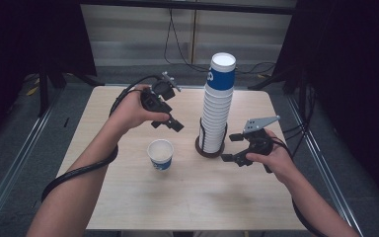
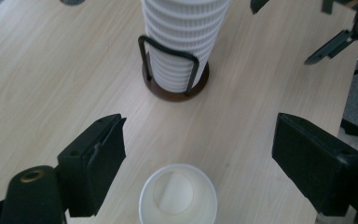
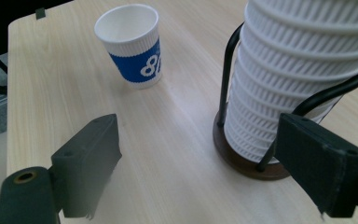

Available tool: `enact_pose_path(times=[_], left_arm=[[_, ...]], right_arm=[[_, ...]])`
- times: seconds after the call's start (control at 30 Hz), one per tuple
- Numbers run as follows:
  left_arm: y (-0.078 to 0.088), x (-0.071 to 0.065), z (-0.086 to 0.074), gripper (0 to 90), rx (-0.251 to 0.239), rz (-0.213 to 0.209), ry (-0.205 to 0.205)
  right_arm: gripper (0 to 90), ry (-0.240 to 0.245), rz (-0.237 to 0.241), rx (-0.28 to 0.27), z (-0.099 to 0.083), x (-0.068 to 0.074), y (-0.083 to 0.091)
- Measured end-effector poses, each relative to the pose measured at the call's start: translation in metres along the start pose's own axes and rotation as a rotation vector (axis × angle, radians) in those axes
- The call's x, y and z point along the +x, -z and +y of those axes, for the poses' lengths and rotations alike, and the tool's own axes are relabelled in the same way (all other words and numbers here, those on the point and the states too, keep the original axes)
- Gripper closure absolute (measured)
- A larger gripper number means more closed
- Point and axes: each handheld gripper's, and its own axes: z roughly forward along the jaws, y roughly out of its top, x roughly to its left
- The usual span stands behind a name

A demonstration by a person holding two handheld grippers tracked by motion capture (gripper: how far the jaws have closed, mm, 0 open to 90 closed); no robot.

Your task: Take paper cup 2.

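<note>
A single paper cup stood upright on the table, near its middle; to its right and a little behind rose a tall stack of cups, seated in a wire holder on a round base; the left gripper hung above the table behind the single cup, left of the stack; the right gripper sat just right of the holder's base; cup and holder stood apart.
</note>
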Motion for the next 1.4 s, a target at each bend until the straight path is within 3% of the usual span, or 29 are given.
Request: enact_pose_path(times=[0.2,0.4,0.63,1.03,1.27,1.4], left_arm=[[-0.001,-0.002,0.020,17.1,0.010,-0.015,-0.010],[0.002,-0.002,0.033,17.1,-0.002,-0.004,-0.026],[0.004,-0.003,0.055,17.0,-0.041,0.034,-0.035],[0.005,-0.006,0.084,16.6,-0.104,0.025,-0.063],[0.001,-0.001,0.092,16.4,-0.141,0.041,-0.038],[-0.002,0.002,0.096,16.4,-0.167,0.029,-0.009]], right_arm=[[13.7,-0.008,-0.012,-0.006,0.009,-0.005,0.005],[13.6,-0.024,-0.022,-0.025,0.017,-0.011,0.009],[13.6,-0.014,-0.044,-0.032,0.030,-0.015,0.014],[13.6,-0.022,-0.078,-0.042,0.039,-0.023,0.023],[13.5,-0.029,-0.092,-0.050,0.043,-0.027,0.024],[13.3,-0.039,-0.117,-0.069,0.050,-0.029,0.025]])
